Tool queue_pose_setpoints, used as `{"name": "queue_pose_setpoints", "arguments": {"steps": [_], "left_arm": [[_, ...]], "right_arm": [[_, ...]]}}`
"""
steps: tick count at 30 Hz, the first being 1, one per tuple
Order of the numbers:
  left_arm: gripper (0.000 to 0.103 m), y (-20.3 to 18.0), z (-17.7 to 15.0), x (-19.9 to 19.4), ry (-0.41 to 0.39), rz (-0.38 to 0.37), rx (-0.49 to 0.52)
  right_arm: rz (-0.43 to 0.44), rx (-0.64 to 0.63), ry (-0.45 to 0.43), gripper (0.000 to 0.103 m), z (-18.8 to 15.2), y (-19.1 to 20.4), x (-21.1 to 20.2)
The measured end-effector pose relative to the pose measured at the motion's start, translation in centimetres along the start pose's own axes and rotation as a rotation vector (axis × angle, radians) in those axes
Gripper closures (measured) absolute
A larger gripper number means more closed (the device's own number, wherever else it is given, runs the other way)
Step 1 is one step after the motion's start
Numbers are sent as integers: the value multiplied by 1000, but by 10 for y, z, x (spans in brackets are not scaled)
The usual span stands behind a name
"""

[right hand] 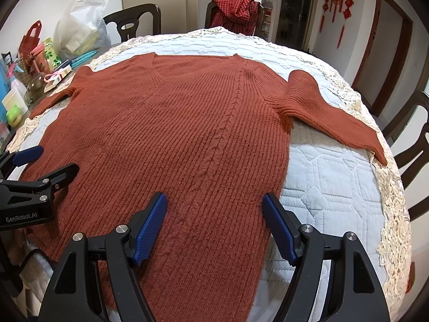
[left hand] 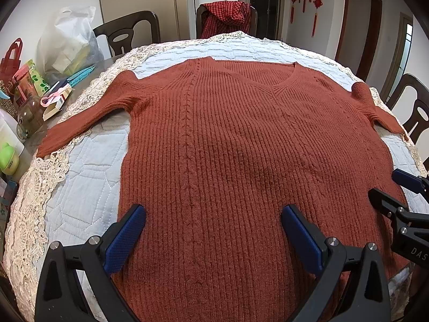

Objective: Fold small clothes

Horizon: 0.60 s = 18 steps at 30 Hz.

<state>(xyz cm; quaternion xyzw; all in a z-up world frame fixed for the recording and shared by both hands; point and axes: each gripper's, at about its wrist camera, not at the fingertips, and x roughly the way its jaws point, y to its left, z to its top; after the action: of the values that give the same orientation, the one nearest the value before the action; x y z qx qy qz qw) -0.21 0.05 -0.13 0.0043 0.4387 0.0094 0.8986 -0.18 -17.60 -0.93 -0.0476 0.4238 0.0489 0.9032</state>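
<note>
A rust-red ribbed V-neck sweater (left hand: 241, 139) lies flat and spread out on a quilted white cover (left hand: 88, 177), neck away from me, both sleeves out to the sides. It also shows in the right wrist view (right hand: 174, 134). My left gripper (left hand: 214, 217) is open and empty, hovering over the sweater's lower left part. My right gripper (right hand: 214, 206) is open and empty over the lower right part, near the sweater's right side edge. The right gripper shows at the right edge of the left wrist view (left hand: 386, 190); the left gripper shows at the left edge of the right wrist view (right hand: 53, 161).
The cover has a lace border (right hand: 391, 214) and lies on a table. Clutter stands at the table's left: a white plastic bag (left hand: 69, 40), a glass jar (left hand: 29, 118), boxes, a green container (left hand: 9, 159). Dark chairs (left hand: 128, 32) surround the table; one holds a red checked cloth (left hand: 228, 16).
</note>
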Motion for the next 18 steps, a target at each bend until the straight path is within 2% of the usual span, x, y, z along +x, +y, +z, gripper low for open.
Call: {"name": "queue_pose_setpoints", "arguments": {"steps": [18], "left_arm": [[0, -1, -2, 0, -15, 1, 0]], "right_arm": [[-7, 4, 4, 29, 0, 0, -1]]}}
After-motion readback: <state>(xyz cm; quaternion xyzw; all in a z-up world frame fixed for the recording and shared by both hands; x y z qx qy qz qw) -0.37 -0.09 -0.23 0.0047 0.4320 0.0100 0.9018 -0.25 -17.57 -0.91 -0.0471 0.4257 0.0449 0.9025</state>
